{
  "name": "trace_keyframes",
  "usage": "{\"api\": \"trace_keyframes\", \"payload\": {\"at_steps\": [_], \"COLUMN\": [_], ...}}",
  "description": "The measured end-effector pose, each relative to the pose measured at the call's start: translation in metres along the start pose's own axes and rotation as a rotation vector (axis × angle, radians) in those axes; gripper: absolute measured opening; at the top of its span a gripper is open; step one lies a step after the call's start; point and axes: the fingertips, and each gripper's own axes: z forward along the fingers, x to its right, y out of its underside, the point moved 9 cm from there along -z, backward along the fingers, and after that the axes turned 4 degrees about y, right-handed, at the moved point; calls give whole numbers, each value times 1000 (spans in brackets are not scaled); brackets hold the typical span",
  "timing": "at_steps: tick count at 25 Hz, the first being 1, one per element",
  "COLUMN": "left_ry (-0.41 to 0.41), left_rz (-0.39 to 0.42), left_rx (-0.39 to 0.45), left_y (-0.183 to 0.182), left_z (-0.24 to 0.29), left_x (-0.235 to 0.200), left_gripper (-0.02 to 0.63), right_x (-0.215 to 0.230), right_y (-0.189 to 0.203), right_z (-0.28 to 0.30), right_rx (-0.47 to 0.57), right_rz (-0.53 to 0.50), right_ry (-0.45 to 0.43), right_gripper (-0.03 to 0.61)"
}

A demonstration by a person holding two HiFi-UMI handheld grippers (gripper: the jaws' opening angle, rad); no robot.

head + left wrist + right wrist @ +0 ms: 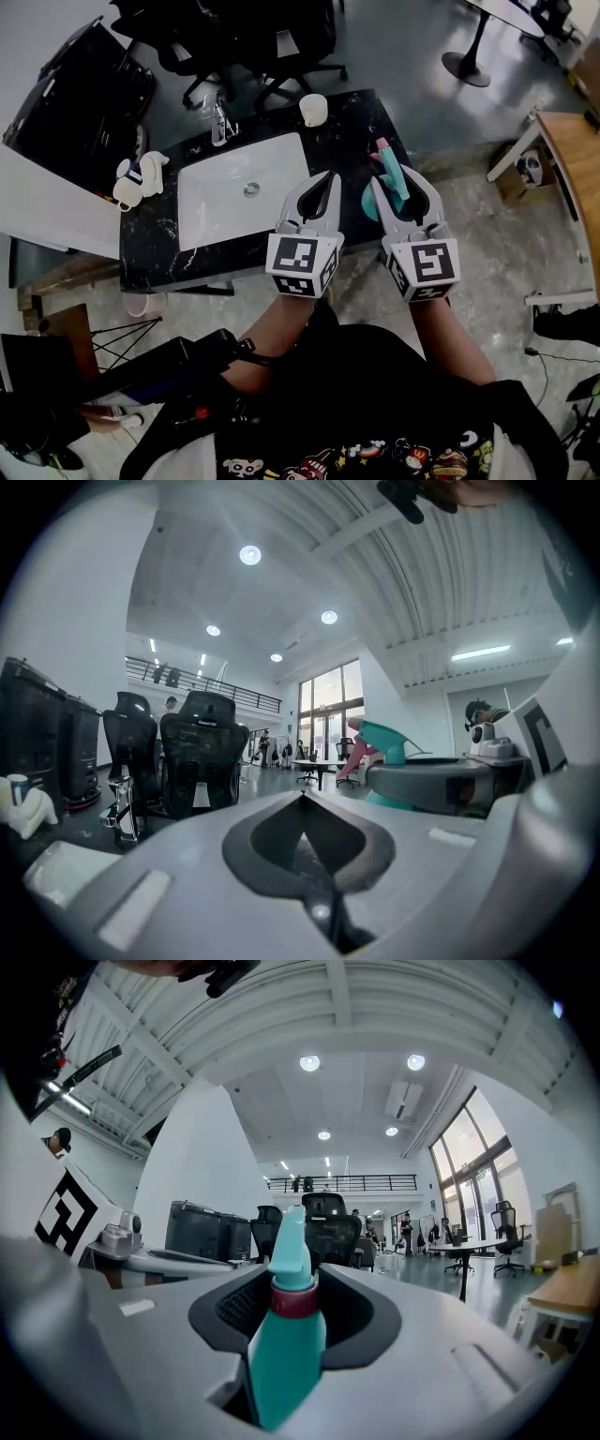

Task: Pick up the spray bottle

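black marbled counter with a white sink sunk in, chrome tap at its far edge. behind it, black office chairs on glossy grey floor; nearer, pale mottled tiles. wooden table at the right. overhead, ribbed white ceiling with round lights; tall windows and a railed mezzanine far off.

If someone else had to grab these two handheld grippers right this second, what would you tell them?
Right gripper: fingers shut on the teal spray bottle.
Left gripper: fingers together, empty, beside the right one.
Bottle sits over the right end of the black sink counter; I can't tell whether it is clear of the top.
Done: the grasp. Left: probably just lift clear and hold steady.
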Motion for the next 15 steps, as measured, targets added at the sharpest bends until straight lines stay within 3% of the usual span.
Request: {"api": "trace_keyframes", "payload": {"at_steps": [15], "left_ry": [-26], "left_rz": [19], "left_rx": [6], "left_y": [-11], "left_z": [-3], "left_x": [12], "left_gripper": [0], "right_x": [14], "right_y": [-11], "right_z": [-9], "right_rx": [11], "right_rz": [30], "right_ry": [-13], "right_gripper": [173]}}
